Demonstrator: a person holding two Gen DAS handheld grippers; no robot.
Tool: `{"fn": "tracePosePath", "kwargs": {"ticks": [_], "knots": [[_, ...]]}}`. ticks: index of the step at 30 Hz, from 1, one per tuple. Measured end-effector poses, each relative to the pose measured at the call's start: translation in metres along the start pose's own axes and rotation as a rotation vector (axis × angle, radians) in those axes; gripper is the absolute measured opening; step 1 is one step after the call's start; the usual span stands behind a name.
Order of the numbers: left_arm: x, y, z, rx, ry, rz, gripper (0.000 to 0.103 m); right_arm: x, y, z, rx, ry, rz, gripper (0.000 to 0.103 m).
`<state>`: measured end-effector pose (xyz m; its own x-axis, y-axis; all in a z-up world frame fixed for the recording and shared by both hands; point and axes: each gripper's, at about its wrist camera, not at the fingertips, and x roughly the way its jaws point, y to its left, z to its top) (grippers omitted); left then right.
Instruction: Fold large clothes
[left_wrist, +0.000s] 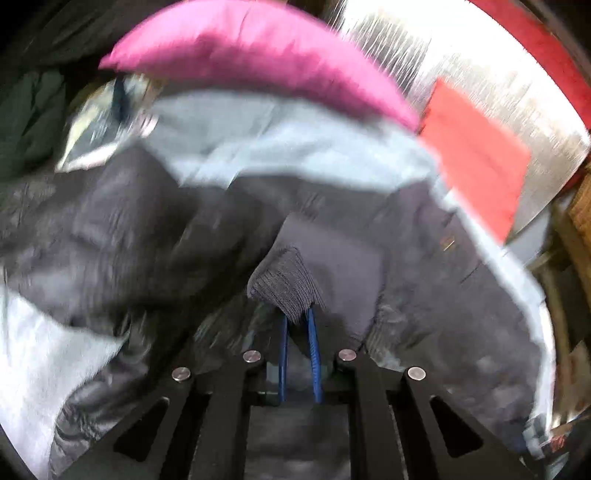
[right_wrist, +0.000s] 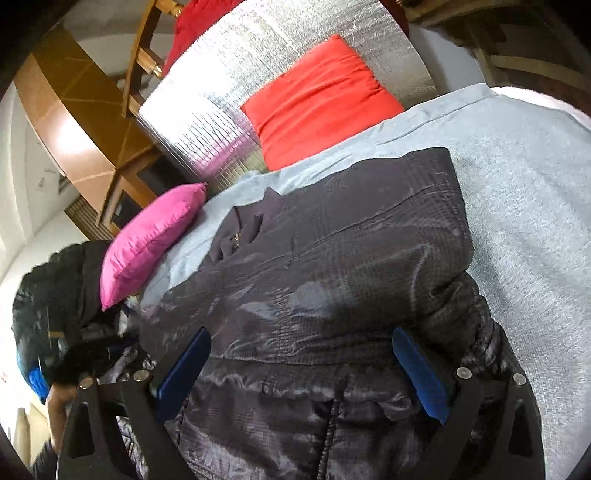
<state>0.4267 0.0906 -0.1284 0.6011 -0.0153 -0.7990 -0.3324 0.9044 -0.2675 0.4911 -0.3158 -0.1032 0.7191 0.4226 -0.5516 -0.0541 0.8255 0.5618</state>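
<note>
I see the dark padded jacket (right_wrist: 332, 258) spread flat on a pale blue-grey sheet (right_wrist: 517, 192) covering a bed. Its shiny quilted fabric fills most of both views.

Left hand-held gripper (left_wrist: 297, 314): blue fingers (left_wrist: 314, 354) drawn close together, pinching the ribbed knit cuff (left_wrist: 284, 284) of the jacket. The cuff bunches just above the fingertips. This view is motion-blurred, so finer detail of the surrounding cloth is hard to read.

Right hand-held gripper (right_wrist: 306, 369): blue fingers (right_wrist: 421, 376) stand wide apart over the lower body of the jacket, one on each side of a broad stretch of fabric. I cannot tell whether the pads touch the cloth; nothing is pinched between them.

Beyond the jacket, a pink cushion (right_wrist: 147, 243) lies at the sheet's edge, on the jacket's collar side. A red cushion (right_wrist: 317, 103) rests against a silver foil-faced panel (right_wrist: 229, 74) behind the bed. At the left edge of the right wrist view, a dark puffy garment (right_wrist: 51, 295) is heaped beside the pink cushion. Wooden furniture (right_wrist: 74, 122) stands further back.
</note>
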Motion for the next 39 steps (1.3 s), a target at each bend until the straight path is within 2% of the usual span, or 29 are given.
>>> {"fn": "tracePosePath", "kwargs": {"ticks": [2,4,7,10,12,13,14,17,19,22,23,26,28,32,34,36,37,38,39], "knots": [[0.008,0.008,-0.010,0.001,0.009,0.007,0.012,-0.001,0.007,0.007,-0.003,0.047,-0.015,0.100],[0.013,0.005,-0.011,0.025,0.004,0.013,0.012,-0.009,0.010,0.016,0.021,0.065,0.008,0.100],[0.013,0.005,-0.014,0.032,-0.006,0.008,0.012,-0.027,0.016,0.035,0.031,0.011,0.021,0.100],[0.007,0.008,-0.019,0.037,-0.015,-0.005,0.012,-0.025,0.008,0.054,0.081,-0.012,0.000,0.100],[-0.002,0.009,-0.021,0.044,-0.037,-0.008,0.012,-0.007,-0.011,0.057,0.145,0.043,-0.035,0.100],[-0.009,0.010,-0.023,0.043,-0.046,-0.015,0.012,0.010,-0.027,0.054,0.192,0.104,-0.062,0.100],[-0.016,0.010,-0.025,0.046,-0.058,-0.013,0.012,0.021,-0.040,0.049,0.229,0.141,-0.054,0.100],[-0.013,0.007,-0.031,0.084,-0.070,0.024,0.012,0.013,-0.033,0.054,0.198,0.113,-0.052,0.100],[-0.001,0.011,-0.033,0.080,-0.037,0.030,0.012,0.000,-0.021,0.058,0.191,0.084,-0.007,0.100],[0.001,0.009,-0.036,0.111,-0.049,0.043,0.013,-0.012,-0.003,0.056,0.139,0.069,0.037,0.100],[0.001,0.008,-0.036,0.110,-0.047,0.041,0.014,-0.006,-0.001,0.050,0.123,0.102,0.025,0.100],[0.001,0.010,-0.033,0.116,-0.033,0.019,0.017,0.021,-0.007,0.033,0.058,0.200,-0.083,0.100],[0.002,0.011,-0.033,0.138,-0.033,0.004,0.017,0.012,0.006,0.037,0.037,0.168,-0.109,0.100],[0.001,0.014,-0.032,0.138,-0.034,-0.022,0.020,-0.014,0.039,0.039,0.013,0.109,-0.003,0.100],[0.001,0.014,-0.030,0.130,-0.024,-0.028,0.021,-0.015,0.048,0.030,-0.014,0.108,-0.006,0.100],[-0.001,0.014,-0.027,0.126,-0.001,-0.030,0.034,0.005,0.043,0.017,-0.017,0.180,-0.043,0.100],[-0.005,0.014,-0.026,0.126,0.027,-0.034,0.050,0.020,0.035,0.009,-0.011,0.233,-0.076,0.101],[-0.009,0.015,-0.024,0.123,0.048,-0.036,0.067,0.028,0.031,0.005,-0.018,0.251,-0.096,0.101],[-0.017,0.019,-0.023,0.116,0.065,-0.056,0.073,0.027,0.034,0.007,-0.037,0.231,-0.108,0.101]]}}
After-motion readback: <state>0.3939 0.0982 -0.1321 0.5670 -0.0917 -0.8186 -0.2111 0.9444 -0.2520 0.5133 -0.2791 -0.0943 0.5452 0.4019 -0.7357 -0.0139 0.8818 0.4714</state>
